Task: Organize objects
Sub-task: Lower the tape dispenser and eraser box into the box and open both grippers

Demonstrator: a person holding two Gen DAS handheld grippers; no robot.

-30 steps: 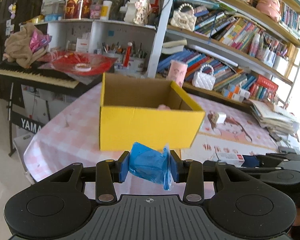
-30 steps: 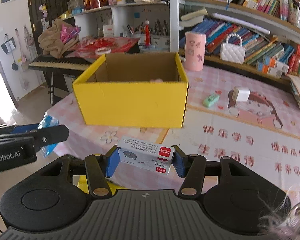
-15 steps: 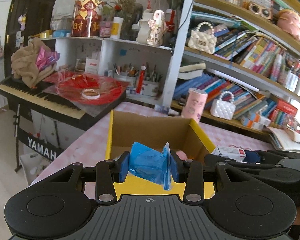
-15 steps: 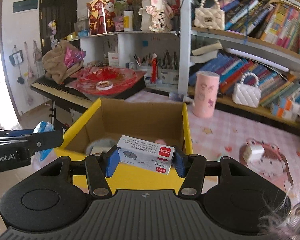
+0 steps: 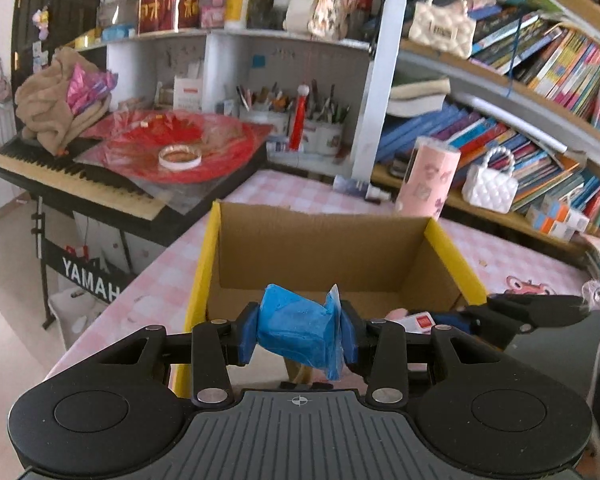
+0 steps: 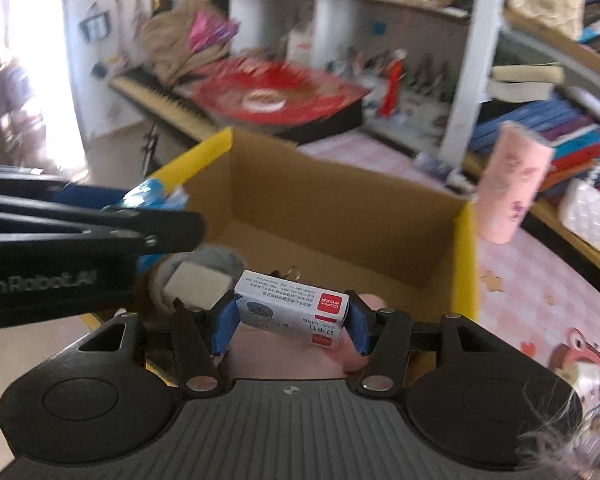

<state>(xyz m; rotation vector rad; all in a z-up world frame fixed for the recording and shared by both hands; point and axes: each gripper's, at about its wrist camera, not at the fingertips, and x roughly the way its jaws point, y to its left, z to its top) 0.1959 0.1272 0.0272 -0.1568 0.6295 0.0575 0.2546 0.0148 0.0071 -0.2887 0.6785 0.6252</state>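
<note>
A yellow cardboard box (image 5: 204,264) with a brown inside stands open on the pink checked table; it also shows in the right wrist view (image 6: 466,248). My left gripper (image 5: 298,330) is shut on a blue wrapped packet (image 5: 292,328) and holds it over the box's near left edge. My right gripper (image 6: 290,316) is shut on a small white carton with a red label (image 6: 292,308) and holds it over the box's inside. A grey fuzzy item (image 6: 216,260) and a pink item (image 6: 370,302) lie in the box.
A pink cylinder (image 5: 426,178) and a white handbag (image 5: 490,186) stand behind the box. A keyboard (image 5: 72,178) with a red sheet and a tape roll (image 5: 180,156) is at the left. Bookshelves fill the back. The left gripper (image 6: 80,232) crosses the right wrist view.
Both grippers have moved forward and higher, from in front of the box to over its open top. Each has kept its hold on its item.
</note>
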